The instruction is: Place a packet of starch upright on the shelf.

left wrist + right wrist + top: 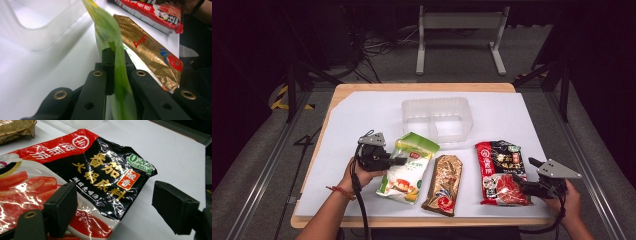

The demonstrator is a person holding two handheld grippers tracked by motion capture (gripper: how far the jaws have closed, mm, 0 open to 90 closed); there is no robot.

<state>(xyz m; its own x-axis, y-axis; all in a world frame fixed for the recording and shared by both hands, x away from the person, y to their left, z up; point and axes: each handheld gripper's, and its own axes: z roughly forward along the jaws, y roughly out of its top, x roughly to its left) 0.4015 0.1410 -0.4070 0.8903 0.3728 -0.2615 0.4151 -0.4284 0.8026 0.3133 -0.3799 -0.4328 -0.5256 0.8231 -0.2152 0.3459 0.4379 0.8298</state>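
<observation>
A green and white snack packet [409, 167] lies left of centre on the white sheet, its near edge lifted. My left gripper [399, 161] is shut on that edge; in the left gripper view the thin green film [112, 32] is pinched between the two black jaws of my left gripper [117, 53]. A gold-brown packet [443, 184] lies flat beside it. A red and black hotpot-base packet [502, 170] lies to the right. My right gripper [522, 182] stands open at its lower right corner, with the packet's edge [100, 175] between the spread jaws of that gripper [117, 205], untouched.
A clear plastic two-compartment container [436, 120] stands behind the packets at the middle of the table [362, 115]. The gold-brown packet [152, 55] lies just past the green one. The table's front edge is close to both hands. A metal frame stands on the floor beyond.
</observation>
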